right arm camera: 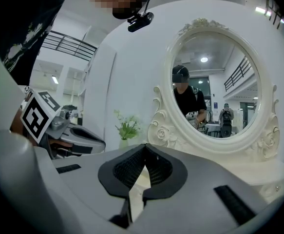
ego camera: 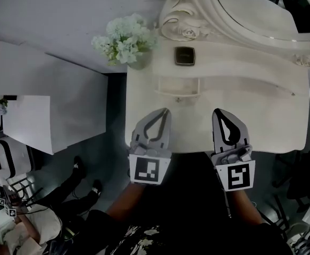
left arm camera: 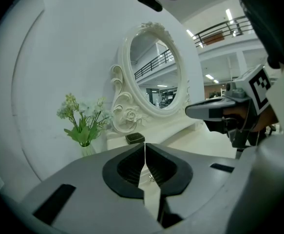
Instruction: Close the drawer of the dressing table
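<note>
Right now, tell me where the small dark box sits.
Head view: the small dark box sits at the back of the dressing table, just right of the flowers and in front of the mirror frame's carved base.

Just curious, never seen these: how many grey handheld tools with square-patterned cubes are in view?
2. The left grey tool is at the white dressing table's front edge, left of centre; the right grey tool is alongside, right of centre. None appears hidden.
</note>
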